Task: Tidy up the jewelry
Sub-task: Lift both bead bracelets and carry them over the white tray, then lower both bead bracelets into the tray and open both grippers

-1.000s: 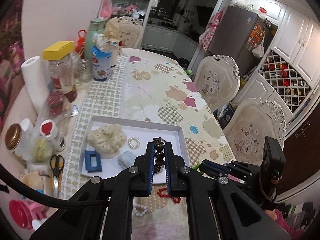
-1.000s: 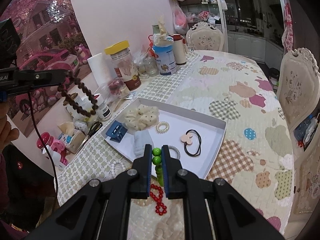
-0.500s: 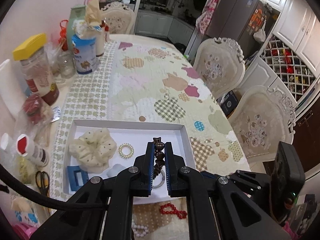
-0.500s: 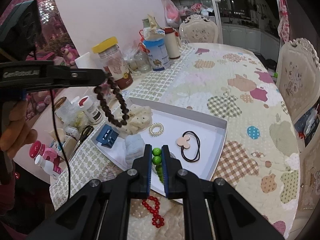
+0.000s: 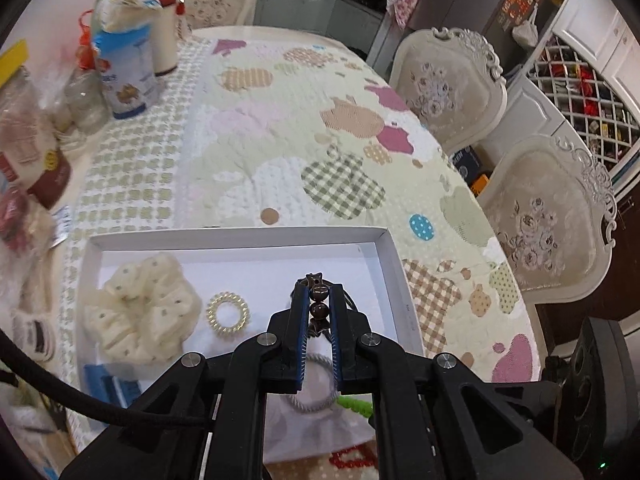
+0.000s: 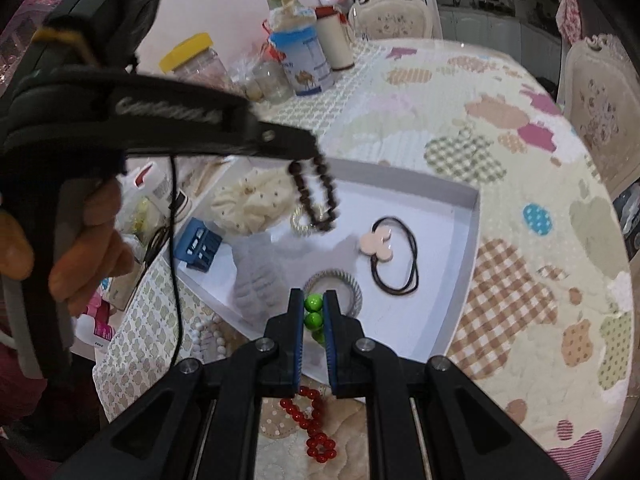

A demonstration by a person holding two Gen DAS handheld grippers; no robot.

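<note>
My left gripper [image 5: 319, 294] is shut on a brown bead bracelet [image 5: 319, 303] and holds it above the white tray [image 5: 240, 234]. In the right wrist view the bracelet [image 6: 318, 196] hangs from the left gripper [image 6: 310, 154] over the tray [image 6: 474, 216]. My right gripper [image 6: 313, 304] is shut on a green bead bracelet [image 6: 313, 314] just above the tray's near edge. In the tray lie a cream scrunchie [image 5: 140, 308], a pearl ring [image 5: 227, 314], a blue clip [image 6: 199, 246], a black hair tie with a pink charm [image 6: 394, 256] and a grey braided ring [image 6: 352, 286].
A red bead bracelet [image 6: 314, 426] and a white bead bracelet [image 6: 208, 338] lie on the tablecloth in front of the tray. Jars, a blue can [image 5: 126, 76] and bottles crowd the left side of the table. Chairs [image 5: 448, 84] stand along the right edge.
My left gripper has moved forward and down over the tray with the brown bracelet. My right gripper has kept its hold on the green bracelet and edged closer to the tray.
</note>
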